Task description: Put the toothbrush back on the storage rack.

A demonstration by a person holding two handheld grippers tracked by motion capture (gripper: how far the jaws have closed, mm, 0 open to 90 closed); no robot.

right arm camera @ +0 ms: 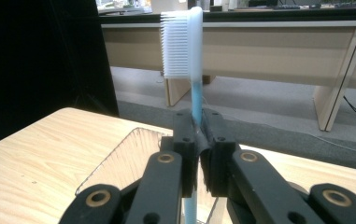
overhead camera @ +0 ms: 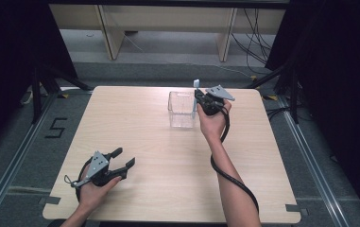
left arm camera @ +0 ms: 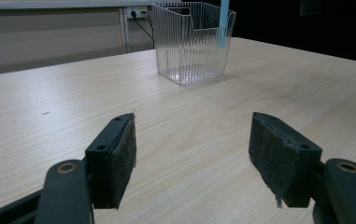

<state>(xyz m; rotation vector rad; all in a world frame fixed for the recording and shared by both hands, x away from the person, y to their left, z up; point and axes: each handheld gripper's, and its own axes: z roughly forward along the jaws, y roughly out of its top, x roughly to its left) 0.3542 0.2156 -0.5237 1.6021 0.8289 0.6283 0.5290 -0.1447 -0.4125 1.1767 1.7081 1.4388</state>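
**Toothbrush held upright beside the clear box**

My right tool (overhead camera: 201, 100) is closed tight on a toothbrush (right arm camera: 190, 70). In the right gripper view the two black jaws press together on the light blue handle, and the white head with its bristles stands straight up above them, the bristles facing to 9 o'clock. The lower end of the handle goes down below the jaws and I cannot see where it finishes.

In the high view, my right hand (overhead camera: 211, 124) holds this tool at about 1 o'clock from the middle of the counter (overhead camera: 168, 189), just beside the right wall of the clear plastic box (overhead camera: 182, 109). The brush tip (overhead camera: 196, 83) shows above the tool, near the top right corner of the box. Whether the handle touches the box wall, I cannot tell.

My left tool (overhead camera: 123, 158) is wide open and holds nothing. In the left gripper view its two pads (left arm camera: 124, 154) stand well apart with only bare wood between them. It rests low over the counter at about 7 o'clock, in my left hand (overhead camera: 95, 187), well apart from the box, and its jaws point toward 2 o'clock.
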